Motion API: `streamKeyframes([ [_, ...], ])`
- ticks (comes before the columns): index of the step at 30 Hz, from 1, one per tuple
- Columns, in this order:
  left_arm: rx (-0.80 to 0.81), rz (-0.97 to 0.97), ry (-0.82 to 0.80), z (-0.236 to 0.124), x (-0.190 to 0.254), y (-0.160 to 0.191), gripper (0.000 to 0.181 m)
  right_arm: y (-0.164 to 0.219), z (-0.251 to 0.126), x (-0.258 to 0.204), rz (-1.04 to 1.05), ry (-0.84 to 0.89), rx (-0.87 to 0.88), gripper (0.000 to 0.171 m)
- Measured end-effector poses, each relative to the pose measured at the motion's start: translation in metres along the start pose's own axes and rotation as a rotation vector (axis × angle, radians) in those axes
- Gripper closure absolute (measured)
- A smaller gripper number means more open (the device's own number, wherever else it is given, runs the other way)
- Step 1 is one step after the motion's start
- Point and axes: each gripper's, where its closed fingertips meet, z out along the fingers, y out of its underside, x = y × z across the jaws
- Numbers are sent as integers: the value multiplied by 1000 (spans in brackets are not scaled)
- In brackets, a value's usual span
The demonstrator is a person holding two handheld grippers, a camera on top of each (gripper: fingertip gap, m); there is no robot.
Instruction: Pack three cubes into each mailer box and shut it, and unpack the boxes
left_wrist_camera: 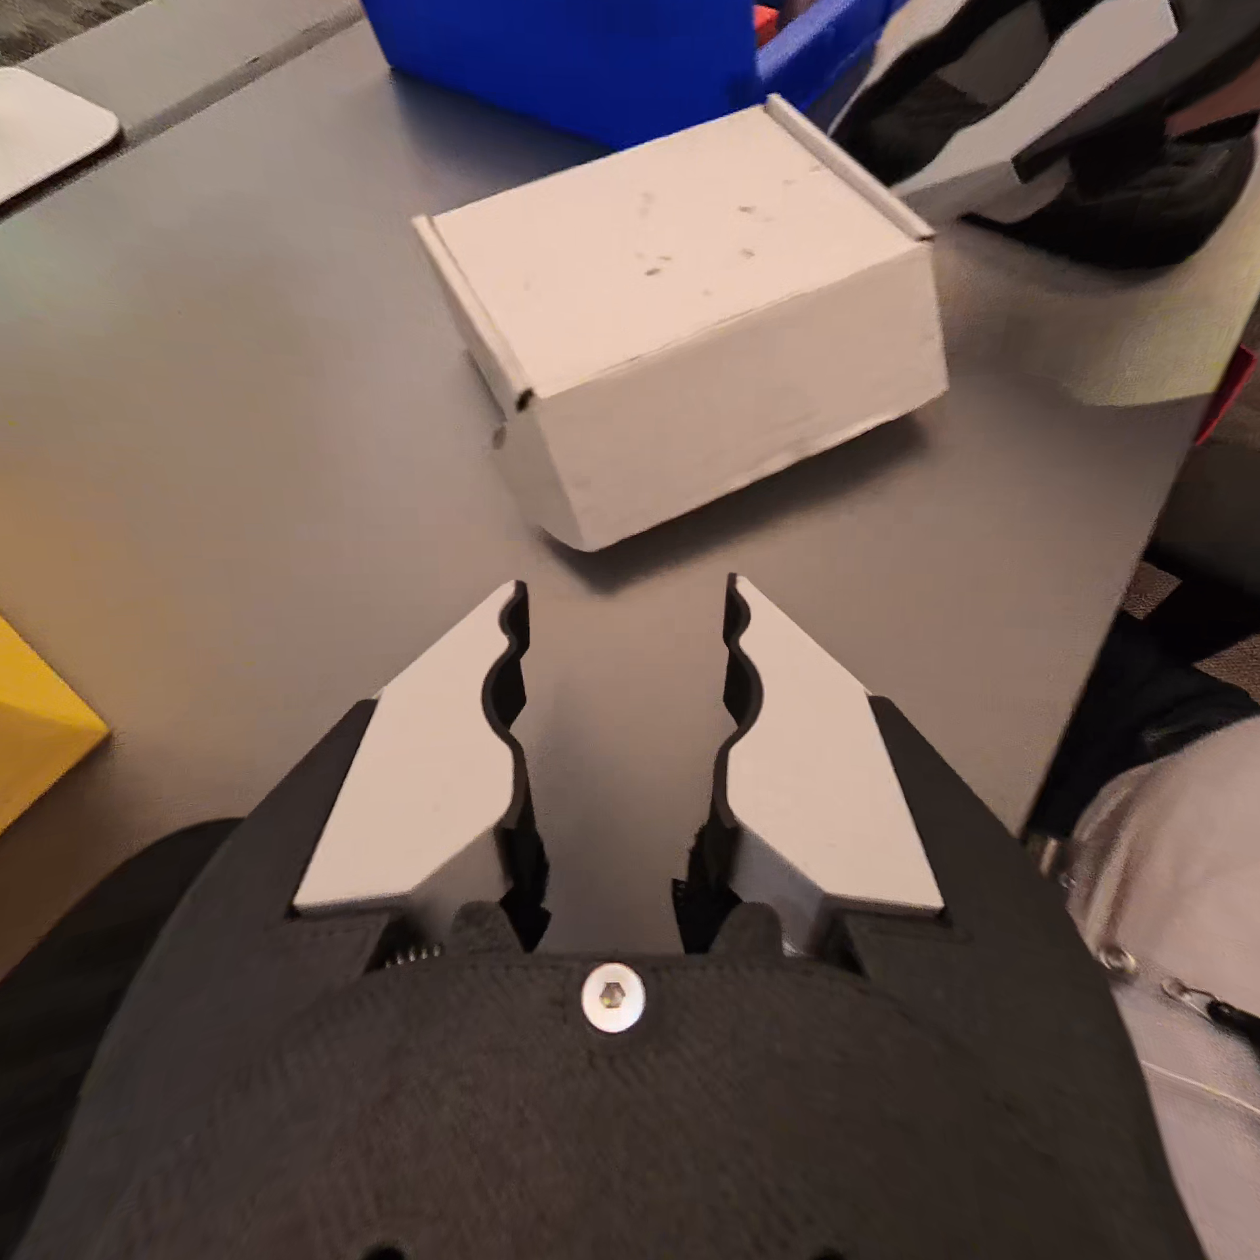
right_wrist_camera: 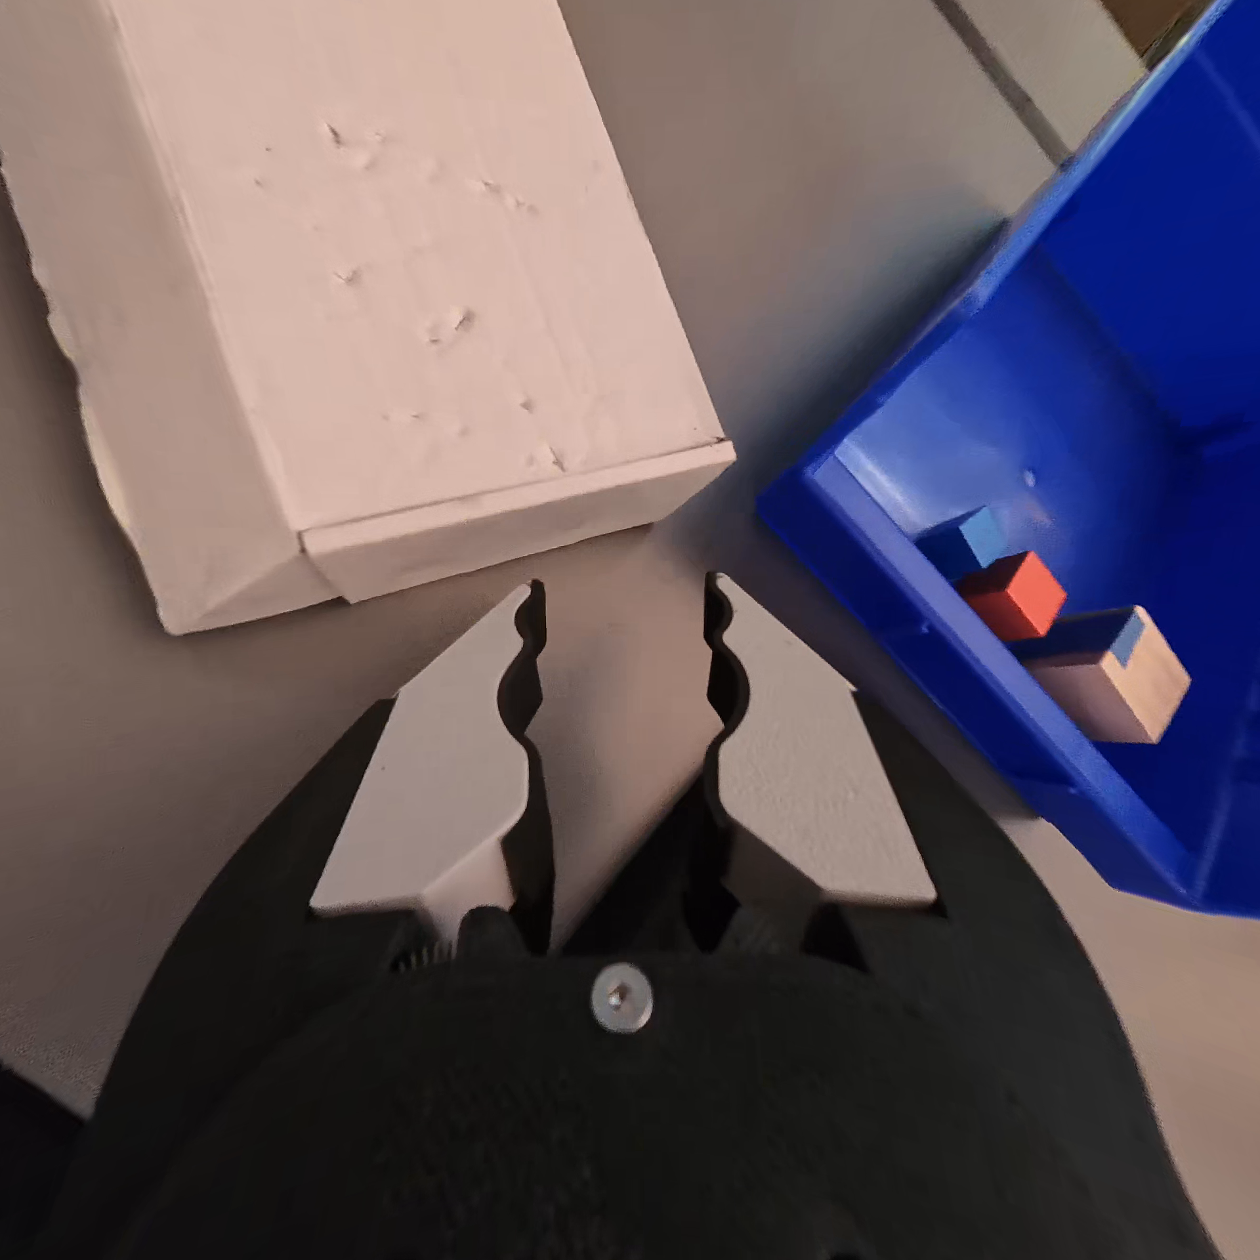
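Both claws empty, the white mailer box shut on the grey table

Left wrist view: the left gripper (left_wrist_camera: 626,586) is parted, holding nothing, near the mailer box (left_wrist_camera: 682,320); blue bin (left_wrist_camera: 579,61) beyond, right gripper (left_wrist_camera: 1023,102) at far right. Right wrist view: the right gripper (right_wrist_camera: 624,586) gapes empty just short of the box's near flap; the blue cube (right_wrist_camera: 961,538), red cube (right_wrist_camera: 1019,593) and tan block (right_wrist_camera: 1118,682) lie in the bin, right. Unbraced, the light box could skid when its lid is pried

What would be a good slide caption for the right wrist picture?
Open right gripper hovers between a shut white box and a blue bin holding cubes.
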Motion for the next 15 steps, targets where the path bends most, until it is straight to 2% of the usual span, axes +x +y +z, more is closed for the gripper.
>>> streamKeyframes([
  [1, -4, -5, 6, 4, -7, -3, 123, -1, 4, 0, 3, -7, -6, 124],
  [4, -11, 1, 47, 19, -20, -14, 117, -1, 14, 4, -6, 11, -20, 126],
  [8, -74, -30, 217, 40, -10, -17, 112, -10, 24, 0, -10, -38, -4, 133],
  [9, -105, -36, 244, 43, -7, -13, 111, -14, 28, -2, -17, -52, -4, 142],
  [10, -131, -32, 245, 43, -6, -8, 110, -17, 32, -2, -40, -50, -11, 148],
  [12, -189, -28, 209, 36, -6, 7, 121, -28, 42, -1, -91, -35, -15, 146],
  [15, -212, -28, 169, 18, 6, 24, 125, -51, 62, -8, -123, -38, -7, 143],
])
